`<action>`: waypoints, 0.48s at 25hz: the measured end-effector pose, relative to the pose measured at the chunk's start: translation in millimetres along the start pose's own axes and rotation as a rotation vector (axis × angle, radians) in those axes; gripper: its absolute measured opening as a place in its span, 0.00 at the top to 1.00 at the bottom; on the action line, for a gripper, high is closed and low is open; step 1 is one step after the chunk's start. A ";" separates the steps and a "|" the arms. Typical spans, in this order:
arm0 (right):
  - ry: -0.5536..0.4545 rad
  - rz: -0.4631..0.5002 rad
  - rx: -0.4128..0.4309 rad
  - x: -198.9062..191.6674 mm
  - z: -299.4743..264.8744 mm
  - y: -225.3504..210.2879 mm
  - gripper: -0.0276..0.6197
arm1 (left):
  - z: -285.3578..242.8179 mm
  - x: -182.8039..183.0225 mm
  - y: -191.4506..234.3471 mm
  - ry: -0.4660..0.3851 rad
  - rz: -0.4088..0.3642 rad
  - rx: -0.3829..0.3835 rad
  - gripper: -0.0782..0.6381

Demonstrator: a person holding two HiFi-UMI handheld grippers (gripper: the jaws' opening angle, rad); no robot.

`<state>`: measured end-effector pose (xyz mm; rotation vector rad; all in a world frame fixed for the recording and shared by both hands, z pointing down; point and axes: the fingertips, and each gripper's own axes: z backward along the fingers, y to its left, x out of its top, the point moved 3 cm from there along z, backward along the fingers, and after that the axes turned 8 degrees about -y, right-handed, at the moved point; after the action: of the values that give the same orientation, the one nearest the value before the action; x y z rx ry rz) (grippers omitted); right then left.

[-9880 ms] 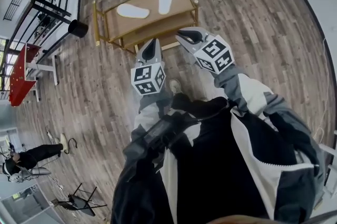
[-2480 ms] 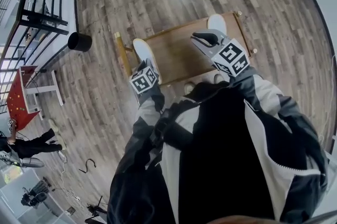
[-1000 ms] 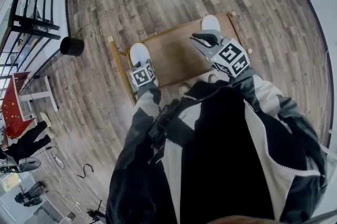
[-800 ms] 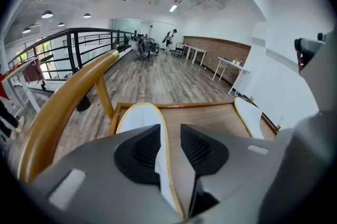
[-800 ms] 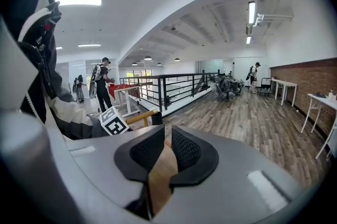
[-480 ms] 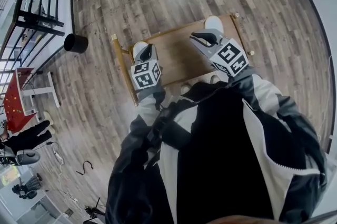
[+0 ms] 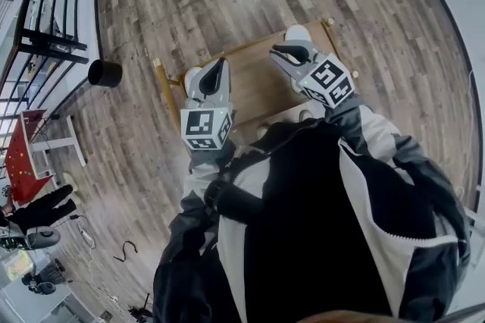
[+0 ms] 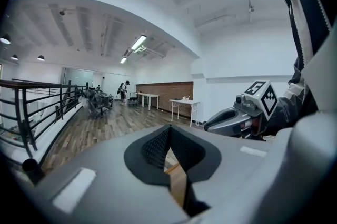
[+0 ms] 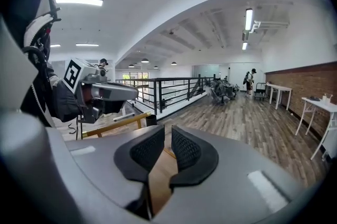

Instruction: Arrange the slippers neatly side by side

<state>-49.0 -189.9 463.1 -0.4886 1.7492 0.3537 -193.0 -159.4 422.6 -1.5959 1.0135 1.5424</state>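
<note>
On the table [image 7: 254, 86], one slipper [image 7: 192, 77] lies at the 9 o'clock end. It is partly hidden by your left gripper [image 7: 219, 65], whose jaws are pressed together with nothing between them. The other slipper [image 7: 298, 32] sits at the 1 o'clock corner, just beyond your right gripper [image 7: 279, 50]. That gripper's jaws stand a narrow slit apart, with only bare wood showing between them. The two slippers lie well apart.
</note>
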 end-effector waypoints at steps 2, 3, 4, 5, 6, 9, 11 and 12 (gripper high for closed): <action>0.026 -0.032 -0.034 -15.1 6.7 -11.4 0.89 | -0.4 -1.3 -3.2 0.006 -0.004 -0.003 0.87; 0.038 -0.043 -0.048 -21.8 10.1 -16.0 0.89 | -0.6 -3.1 -3.5 0.011 -0.001 0.000 0.87; 0.048 -0.050 -0.060 -27.1 13.0 -19.4 0.89 | -0.9 -5.0 -2.9 0.015 0.003 0.004 0.87; 0.054 -0.055 -0.068 -30.9 15.2 -21.8 0.89 | -1.4 -6.6 -1.9 0.018 0.005 0.008 0.87; 0.057 -0.058 -0.075 -33.3 16.5 -23.2 0.89 | -1.7 -7.8 -0.5 0.021 0.006 0.011 0.87; 0.071 -0.070 -0.097 -42.0 18.0 -25.2 0.89 | -0.1 -11.1 4.8 0.026 0.018 0.016 0.87; 0.097 -0.098 -0.125 -53.9 20.0 -31.6 0.88 | 1.8 -11.4 7.0 0.025 0.028 0.018 0.87; 0.115 -0.118 -0.143 -62.6 22.3 -36.8 0.88 | 2.4 -11.2 6.6 0.025 0.032 0.016 0.87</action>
<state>0.0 -202.5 519.7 -0.7246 1.8041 0.3749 -199.9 -159.5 433.9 -1.5983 1.0675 1.5353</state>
